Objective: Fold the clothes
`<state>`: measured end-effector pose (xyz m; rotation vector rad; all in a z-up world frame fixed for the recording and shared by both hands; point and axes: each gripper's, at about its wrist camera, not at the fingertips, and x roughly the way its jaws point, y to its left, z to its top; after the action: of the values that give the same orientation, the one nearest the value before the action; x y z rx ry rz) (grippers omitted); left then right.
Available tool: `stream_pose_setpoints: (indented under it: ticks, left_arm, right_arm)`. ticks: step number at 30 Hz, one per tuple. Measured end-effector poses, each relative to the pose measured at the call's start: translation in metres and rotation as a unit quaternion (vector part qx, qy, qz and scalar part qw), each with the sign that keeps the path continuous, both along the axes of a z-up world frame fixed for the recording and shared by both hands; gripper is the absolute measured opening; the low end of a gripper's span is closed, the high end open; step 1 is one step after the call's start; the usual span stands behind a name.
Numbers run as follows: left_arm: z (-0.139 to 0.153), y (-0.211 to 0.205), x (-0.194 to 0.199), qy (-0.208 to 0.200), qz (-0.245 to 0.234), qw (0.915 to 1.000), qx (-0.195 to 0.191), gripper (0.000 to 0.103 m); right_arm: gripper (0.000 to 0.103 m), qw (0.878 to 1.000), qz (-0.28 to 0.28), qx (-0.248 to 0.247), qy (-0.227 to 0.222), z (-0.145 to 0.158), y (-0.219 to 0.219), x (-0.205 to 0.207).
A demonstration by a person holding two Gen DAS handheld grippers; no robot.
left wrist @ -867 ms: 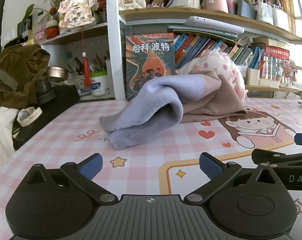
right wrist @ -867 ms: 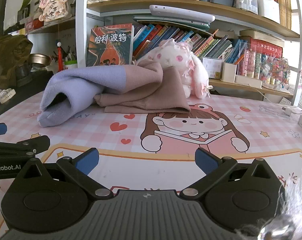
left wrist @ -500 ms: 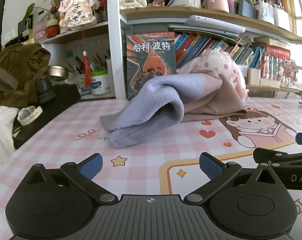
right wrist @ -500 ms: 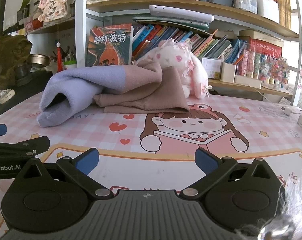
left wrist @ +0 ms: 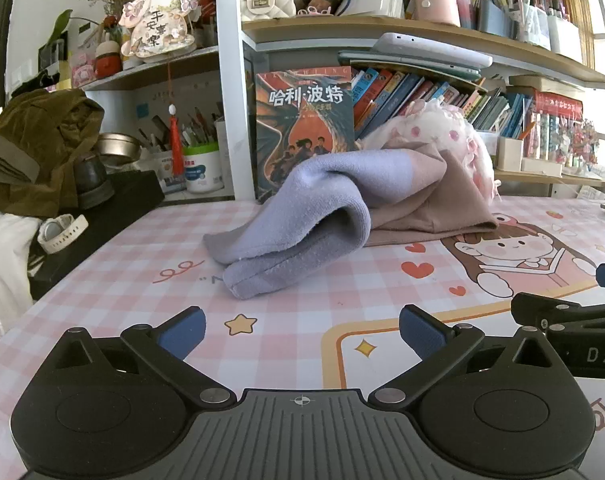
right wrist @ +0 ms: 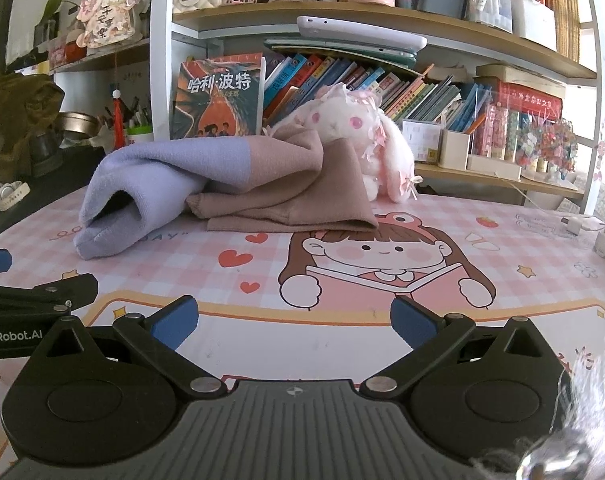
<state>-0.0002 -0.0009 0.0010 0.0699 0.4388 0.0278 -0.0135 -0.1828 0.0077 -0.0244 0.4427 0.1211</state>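
Lilac-and-tan garment lies rumpled on the pink mat, ahead of both tongs and well apart from them. From the left tongs it sits straight ahead, lilac cuff end nearest. From the right tongs it sits ahead and to the left, tan half nearer centre.

Change over the last second: none to note. Garment holds the same heap and the same folds; both views line up with the earlier ones almost exactly. Neither tong has closed on the cloth.

Both tongs released, blue pads spread wide, nothing between them, only bare mat.

Reading: folding not yet begun. The piece is bunched, with one end doubled over. Likely next need: reach forward, pinch an edge with each tong, spread the cloth flat first.

Plush rabbit sits just behind the tan half, could snag.
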Motion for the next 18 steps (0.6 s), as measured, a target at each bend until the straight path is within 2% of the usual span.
stream_pose_setpoints:
  ticks: [18]
  left_arm:
    - [-0.0004, 0.0005, -0.0020, -0.007, 0.004, 1.0000, 0.003, 0.103]
  right_arm:
    - [0.103, 1.000, 0.003, 0.001, -0.002, 0.0001, -0.0006, -0.0008]
